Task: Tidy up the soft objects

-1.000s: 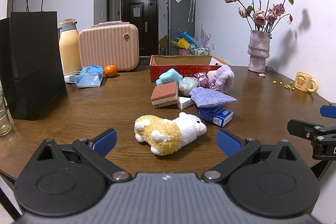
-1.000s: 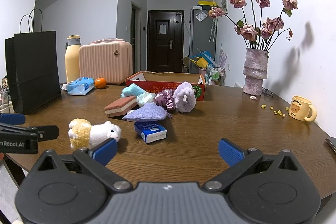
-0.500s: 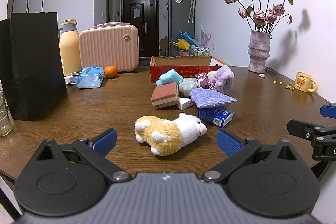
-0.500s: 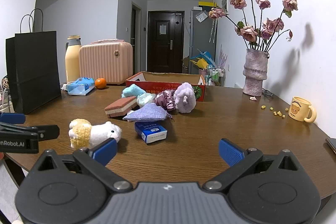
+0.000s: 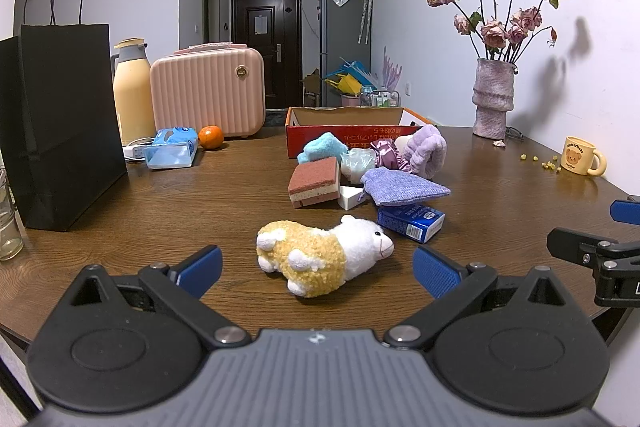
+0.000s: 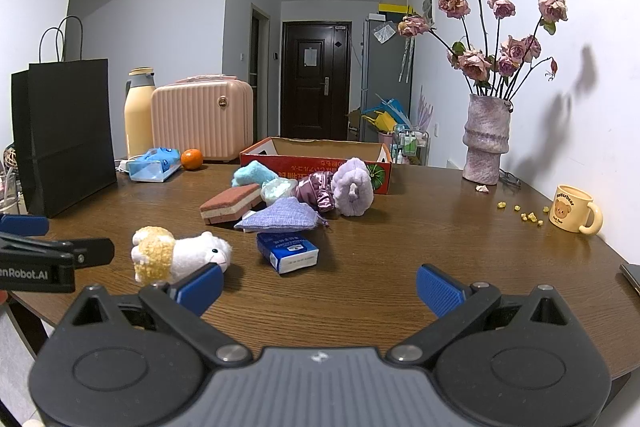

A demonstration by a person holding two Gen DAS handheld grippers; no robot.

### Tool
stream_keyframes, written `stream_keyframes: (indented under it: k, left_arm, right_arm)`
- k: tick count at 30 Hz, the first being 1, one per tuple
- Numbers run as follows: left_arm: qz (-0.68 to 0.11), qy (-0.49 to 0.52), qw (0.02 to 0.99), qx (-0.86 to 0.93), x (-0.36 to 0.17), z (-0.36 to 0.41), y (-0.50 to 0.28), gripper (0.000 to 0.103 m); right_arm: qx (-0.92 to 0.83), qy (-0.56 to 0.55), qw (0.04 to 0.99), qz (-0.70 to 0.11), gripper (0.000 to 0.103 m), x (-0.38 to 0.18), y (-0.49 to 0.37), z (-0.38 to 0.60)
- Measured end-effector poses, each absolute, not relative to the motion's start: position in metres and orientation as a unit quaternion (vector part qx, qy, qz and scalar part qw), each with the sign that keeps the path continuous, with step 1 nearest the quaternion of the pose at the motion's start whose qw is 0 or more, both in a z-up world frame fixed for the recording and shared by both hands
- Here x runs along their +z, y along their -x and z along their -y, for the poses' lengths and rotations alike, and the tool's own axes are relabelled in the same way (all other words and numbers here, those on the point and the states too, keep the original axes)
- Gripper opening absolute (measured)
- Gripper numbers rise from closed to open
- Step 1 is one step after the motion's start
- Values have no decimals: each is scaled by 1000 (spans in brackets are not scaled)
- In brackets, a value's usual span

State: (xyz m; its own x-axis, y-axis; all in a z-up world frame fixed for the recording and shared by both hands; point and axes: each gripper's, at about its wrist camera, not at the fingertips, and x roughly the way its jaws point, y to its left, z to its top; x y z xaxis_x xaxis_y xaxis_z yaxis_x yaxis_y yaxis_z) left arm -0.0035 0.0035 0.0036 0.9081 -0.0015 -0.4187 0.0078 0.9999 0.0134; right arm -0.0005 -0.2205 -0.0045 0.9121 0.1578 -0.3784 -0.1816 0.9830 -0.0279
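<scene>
From the left wrist view, the left gripper (image 5: 316, 269) hangs low over the near edge of the wooden table (image 5: 200, 203), jaws spread wide with nothing between the blue pads but open air. A plush sheep (image 5: 324, 257) — yellow body, white head — lies on its side just ahead of them, in line with the gap but not touched by either finger. Beyond it sits a blue tissue pack (image 5: 411, 221), and behind that a cluster of soft things: a lavender cloth pouch (image 5: 404, 186), a red-brown sponge (image 5: 315, 182), a teal fluffy piece (image 5: 322, 150), a shiny purple scrunchie (image 5: 386, 154) and a fuzzy lilac item (image 5: 427, 154). The cluster lies just in front of a red cardboard box (image 5: 344, 137), open at the top. A black paper bag (image 5: 60, 127) stands at far left; a vase of dried roses (image 5: 493, 95) and a bear mug (image 5: 580, 161) sit at right. The right gripper (image 5: 600, 247) shows partly at the right edge.

From the right wrist view, the right gripper (image 6: 318, 285) is also wide open and empty, hovering above bare table. The plush sheep (image 6: 180, 255) lies to its left, partly hidden behind the left blue pad — whether they touch cannot be told. The tissue pack (image 6: 288, 251) lies ahead, and the pouch (image 6: 280, 217) and sponge (image 6: 232, 203) farther on, before the box (image 6: 320, 157). The left gripper (image 6: 48, 259) juts in from the left edge, near the sheep.
</scene>
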Motion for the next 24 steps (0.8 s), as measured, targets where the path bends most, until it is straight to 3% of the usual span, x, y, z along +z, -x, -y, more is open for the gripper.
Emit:
stream_keyframes:
  k: [24]
  left_arm:
    - [-215,-6,977,8,0,-13,-3,103]
  right_arm:
    - [94,35,976,-191,103,-4,-1,215]
